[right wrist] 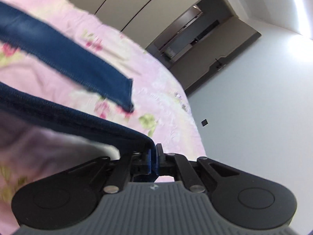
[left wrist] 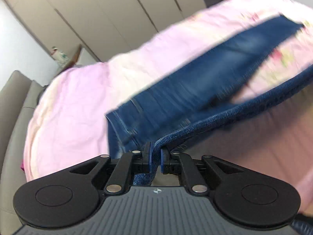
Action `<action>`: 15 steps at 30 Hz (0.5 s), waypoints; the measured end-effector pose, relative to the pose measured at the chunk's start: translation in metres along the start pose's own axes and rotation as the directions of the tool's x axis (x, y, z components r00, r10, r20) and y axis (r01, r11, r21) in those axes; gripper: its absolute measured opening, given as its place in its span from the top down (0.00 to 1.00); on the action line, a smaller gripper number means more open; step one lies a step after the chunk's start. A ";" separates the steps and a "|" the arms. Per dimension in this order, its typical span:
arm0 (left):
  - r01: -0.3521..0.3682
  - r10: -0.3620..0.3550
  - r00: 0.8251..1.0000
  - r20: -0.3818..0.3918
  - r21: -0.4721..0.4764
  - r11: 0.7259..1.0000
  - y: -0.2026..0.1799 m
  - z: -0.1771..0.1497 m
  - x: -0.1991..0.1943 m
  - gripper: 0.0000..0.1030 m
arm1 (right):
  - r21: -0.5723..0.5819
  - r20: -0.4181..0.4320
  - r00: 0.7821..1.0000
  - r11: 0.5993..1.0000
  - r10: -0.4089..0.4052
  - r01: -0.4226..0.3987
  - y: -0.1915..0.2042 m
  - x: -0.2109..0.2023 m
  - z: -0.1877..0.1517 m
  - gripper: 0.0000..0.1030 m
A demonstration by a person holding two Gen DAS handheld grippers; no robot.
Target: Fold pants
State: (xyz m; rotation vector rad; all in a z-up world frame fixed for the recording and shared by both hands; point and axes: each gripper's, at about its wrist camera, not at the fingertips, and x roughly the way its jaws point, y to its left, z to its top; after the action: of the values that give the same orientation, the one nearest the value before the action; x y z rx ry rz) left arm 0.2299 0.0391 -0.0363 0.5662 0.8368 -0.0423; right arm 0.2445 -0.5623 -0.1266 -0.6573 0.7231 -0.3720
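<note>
Blue jeans [left wrist: 195, 82] lie across a pink floral bedspread [left wrist: 78, 105]. One leg lies flat on the bed. My left gripper [left wrist: 156, 156] is shut on the denim edge of the other leg, which stretches taut to the right, lifted off the bed. In the right wrist view my right gripper [right wrist: 153, 156] is shut on the other end of that lifted denim edge [right wrist: 78, 117], which runs off to the left. The flat leg's hem [right wrist: 125, 92] lies on the bedspread [right wrist: 156, 90] beyond it. Both views are blurred.
Beige wardrobe doors [left wrist: 97, 9] stand behind the bed. A grey padded headboard or sofa [left wrist: 13, 101] is at the left. A white wall [right wrist: 254, 107] and a doorway [right wrist: 195, 33] lie past the bed's right edge.
</note>
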 end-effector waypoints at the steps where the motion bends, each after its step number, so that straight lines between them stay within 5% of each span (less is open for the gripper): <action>1: -0.006 0.006 1.000 0.009 -0.017 1.000 0.007 0.010 0.000 0.92 | 0.008 0.000 1.000 1.000 -0.009 0.009 -0.003 0.001 0.012 1.00; 7: -0.027 0.030 0.999 0.027 -0.094 0.995 0.038 0.071 0.043 0.92 | -0.027 -0.008 0.998 0.998 -0.055 0.055 -0.002 0.035 0.084 1.00; 15: -0.069 0.067 0.996 -0.058 -0.020 0.997 0.026 0.114 0.169 0.92 | -0.103 -0.092 0.994 0.994 -0.051 0.041 0.050 0.150 0.160 1.00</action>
State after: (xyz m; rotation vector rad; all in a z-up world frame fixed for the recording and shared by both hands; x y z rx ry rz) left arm 0.4303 0.0363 -0.0838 0.5773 0.8721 0.0454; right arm 0.4671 -0.5366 -0.1429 -0.7569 0.8220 -0.4132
